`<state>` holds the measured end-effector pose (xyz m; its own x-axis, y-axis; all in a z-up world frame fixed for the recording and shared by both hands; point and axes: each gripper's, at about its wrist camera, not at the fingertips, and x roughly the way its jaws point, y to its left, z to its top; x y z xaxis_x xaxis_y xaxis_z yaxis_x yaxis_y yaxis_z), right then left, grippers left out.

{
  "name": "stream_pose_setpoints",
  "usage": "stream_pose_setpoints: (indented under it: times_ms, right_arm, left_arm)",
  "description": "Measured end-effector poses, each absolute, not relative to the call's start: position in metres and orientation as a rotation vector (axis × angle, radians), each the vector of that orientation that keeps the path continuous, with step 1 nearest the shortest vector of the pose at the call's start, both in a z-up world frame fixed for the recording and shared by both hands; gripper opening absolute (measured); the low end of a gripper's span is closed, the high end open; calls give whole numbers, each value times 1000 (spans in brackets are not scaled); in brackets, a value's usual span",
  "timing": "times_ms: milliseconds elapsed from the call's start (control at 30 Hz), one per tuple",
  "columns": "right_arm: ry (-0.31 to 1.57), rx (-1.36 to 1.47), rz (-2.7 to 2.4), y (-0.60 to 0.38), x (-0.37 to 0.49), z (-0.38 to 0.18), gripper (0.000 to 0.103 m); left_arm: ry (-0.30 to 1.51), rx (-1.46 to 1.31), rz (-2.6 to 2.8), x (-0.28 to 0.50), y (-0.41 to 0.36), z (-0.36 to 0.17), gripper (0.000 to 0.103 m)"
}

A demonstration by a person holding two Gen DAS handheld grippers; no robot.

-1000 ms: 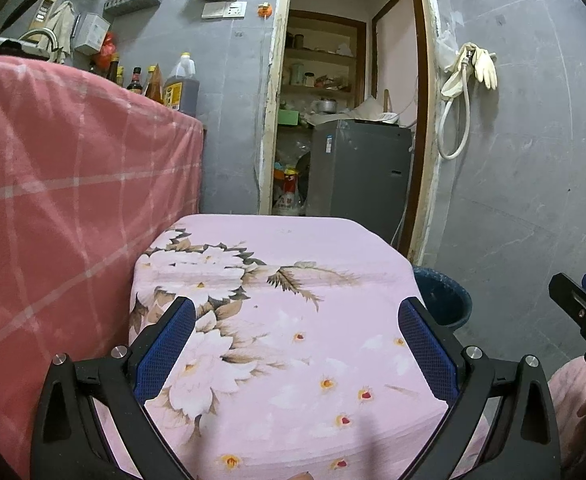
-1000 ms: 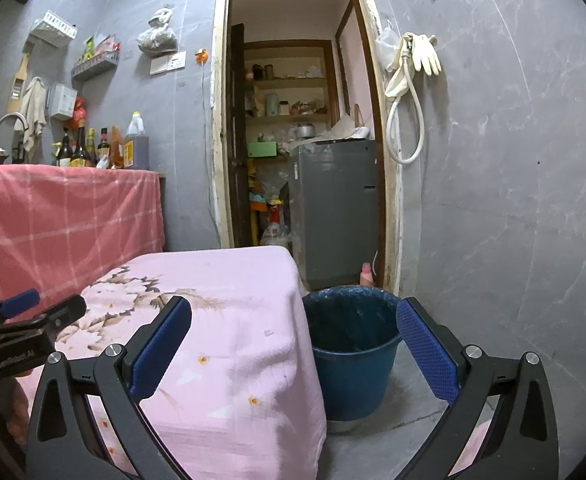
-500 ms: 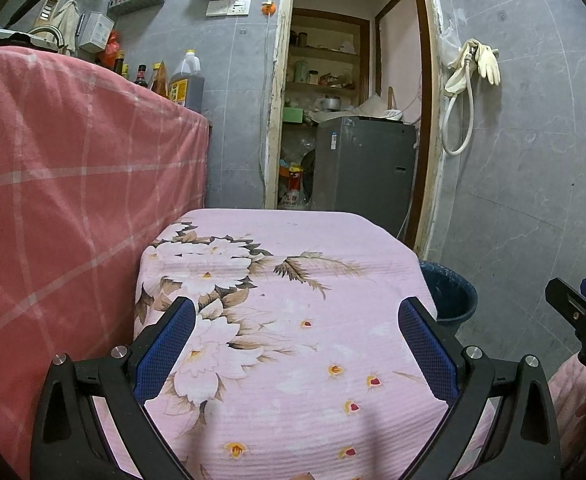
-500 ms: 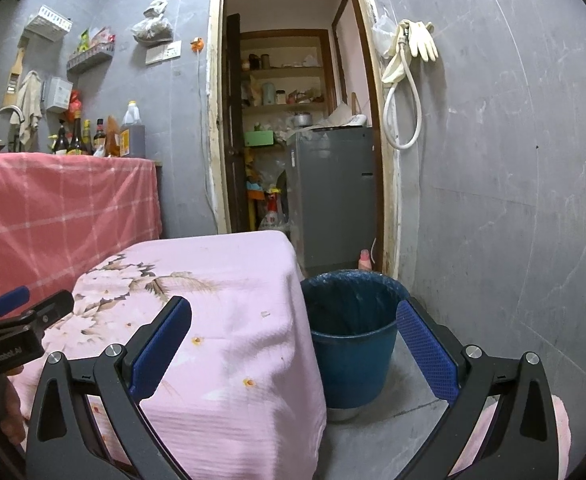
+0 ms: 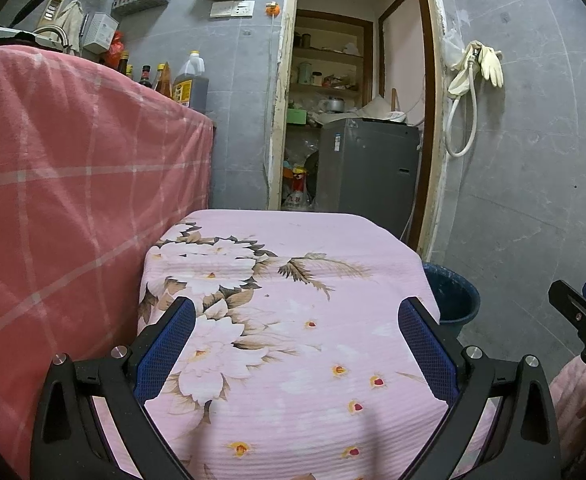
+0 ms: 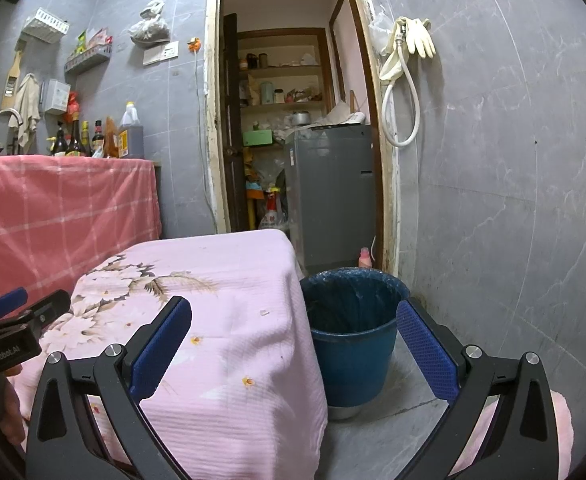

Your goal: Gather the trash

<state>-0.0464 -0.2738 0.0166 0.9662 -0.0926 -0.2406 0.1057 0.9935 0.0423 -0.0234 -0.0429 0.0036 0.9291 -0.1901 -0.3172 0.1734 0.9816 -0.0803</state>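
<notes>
Both grippers empty, jaws spread wide, nothing btwn the blue pads. Left gripper (image 5: 296, 344) hovers over the near part of the surface (image 5: 293, 240), which is draped in a pink floral cloth; right gripper (image 6: 293, 344) sits further right, straddling the cloth's right edge and the blue bin (image 6: 353, 344). Bin stands on the floor just beside the surface's right side, lined w/ a dark bag, mouth open upward; in left wrist view only a sliver of it shows past the cloth corner. Trash itself: the only candidate visible is a tiny pale scrap (image 6: 264, 312) on the cloth near the right edge, seen in right wrist view only, ahead of and slightly left of the right gripper's centre, close to the bin side. Too small to tell its shape or long axis, or even whether it's paper or a crumb. Right gripper looks the nearer one to it, and the bin is right there on the same side, so likely a right-hand pick then short carry to the bin; a judgement, not certain. Left wrist view shows no loose item on the cloth, just printed flowers and small red/yellow motifs that could be mistaken for litter. Bin contents not readable, interior dark. Near edge of the surface is cut off under both grippers, so anything lying there is hidden. Red checked cloth (image 5: 73, 184) covers the counter on the left.
</notes>
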Motion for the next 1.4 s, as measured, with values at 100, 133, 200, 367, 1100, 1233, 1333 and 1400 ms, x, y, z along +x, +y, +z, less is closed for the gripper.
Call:
stream_pose_setpoints:
  times_ms: [100,133,200,367,1100,1233,1333,1400]
  right_arm:
    - [241,54,-100,-274,-45,16,103]
    - [241,55,-99,-274,-45,16,103]
    - [241,54,-100,-274,-46,16,103]
    - [241,58,-101,-275,-46,16,103]
    - [240,67,-108,-277,-49,16,103]
    - [241,67,-108,-277,-49,16,103]
    - [241,67,-108,-277,-49,16,103]
    - [241,67,-108,-277,-49,16,103]
  left_arm:
    - [329,-52,-187,-23,-42,3,99]
    - [330,-51,-186,-23,-42,3,99]
    - [329,-50,-187,-23,-41,3,99]
    - [328,-51,-187,-23,-42,4,99]
    - [321,-44,-189,-24,-39,4,99]
    - [321,-45,-189,-23,-39,4,99]
    - [321,-44,-190,-23,-38,4,99]
    - [321,-42,-188,-23,-38,4,99]
